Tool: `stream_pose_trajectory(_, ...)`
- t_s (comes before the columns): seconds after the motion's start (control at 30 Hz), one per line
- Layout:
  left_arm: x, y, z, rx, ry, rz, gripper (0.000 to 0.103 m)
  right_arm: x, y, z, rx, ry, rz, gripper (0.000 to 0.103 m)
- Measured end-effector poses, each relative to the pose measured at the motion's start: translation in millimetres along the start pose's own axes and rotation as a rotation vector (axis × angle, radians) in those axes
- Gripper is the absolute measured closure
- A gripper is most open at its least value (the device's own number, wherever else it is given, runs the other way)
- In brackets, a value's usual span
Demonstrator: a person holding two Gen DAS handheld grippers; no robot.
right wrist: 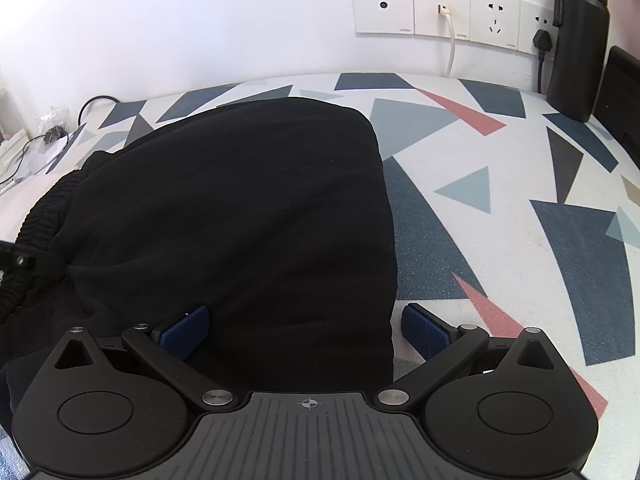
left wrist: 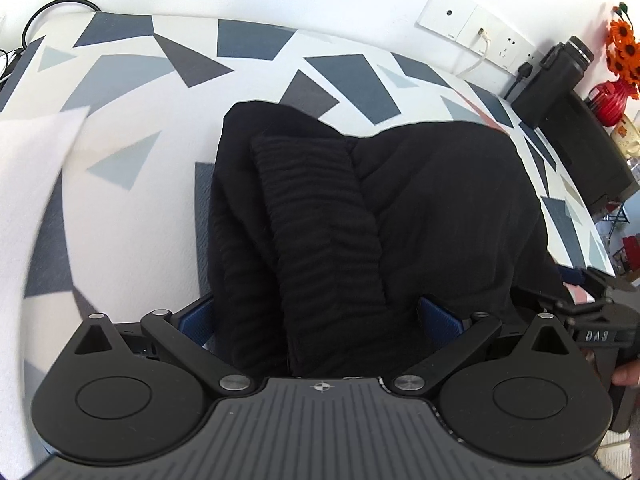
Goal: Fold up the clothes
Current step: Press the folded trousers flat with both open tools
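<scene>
Two grippers work over one black garment (left wrist: 400, 208) that lies bunched on a table covered with a white cloth patterned in grey, blue and pink triangles (right wrist: 500, 208). In the left wrist view, the left gripper (left wrist: 320, 320) has its blue-padded fingers (left wrist: 438, 322) spread wide, one on each side of a thick fold of the fabric; the fold fills the gap and hides most of the left pad, so the jaws stand open around the cloth rather than pinched tight on it. A ribbed band, seemingly a waistband or cuff (left wrist: 316, 216), runs from the near edge toward the far middle of the garment. At the left edge a white blurred cloth (left wrist: 32, 184) intrudes. In the right wrist view, the right gripper (right wrist: 304, 330) is likewise spread wide, its left pad (right wrist: 186, 330) pressed against the fabric and its right pad (right wrist: 424, 332) just beside the garment's right edge, over the bare tablecloth; it has no tight hold either. The garment's smooth body rises toward the far wall, where a row of white wall sockets (right wrist: 440, 10) sits with a white cable plugged in. A black bottle (right wrist: 578, 40) stands at the far right, and orange flowers in a red vase (left wrist: 616, 80) appear in the left view's far right corner.
</scene>
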State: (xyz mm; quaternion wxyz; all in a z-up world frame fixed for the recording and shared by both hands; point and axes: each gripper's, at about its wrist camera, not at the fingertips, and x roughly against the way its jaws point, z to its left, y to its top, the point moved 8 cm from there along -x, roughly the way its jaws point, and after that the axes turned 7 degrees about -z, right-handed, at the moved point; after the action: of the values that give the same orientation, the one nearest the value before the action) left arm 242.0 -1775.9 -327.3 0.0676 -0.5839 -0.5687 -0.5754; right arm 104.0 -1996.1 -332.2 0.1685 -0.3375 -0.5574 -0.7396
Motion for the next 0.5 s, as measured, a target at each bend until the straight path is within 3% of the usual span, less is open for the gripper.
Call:
stream_pose_trajectory(0.17, 1, -8, -14, -0.027, -0.106, 0.029, 0.002, 0, 0, 0, 0.001, 0.0, 0.003, 0.001)
stream_pose_trajectory(0.27, -1, -15, -23, -0.118, -0.066, 0.025, 0.005, -1, 1, 0, 0.002, 0.003, 0.007, 0.001)
stream_pose_trajectory(0.4, -2, -15, -25, -0.11, -0.044, 0.008, 0.005, -1, 3, -1, -0.003, 0.023, 0.031, 0.001)
stream_pose_trajectory(0.5, -2, -17, -25, -0.121, -0.055, -0.003, 0.001, 1, 5, -5, 0.005, 0.097, 0.054, 0.001)
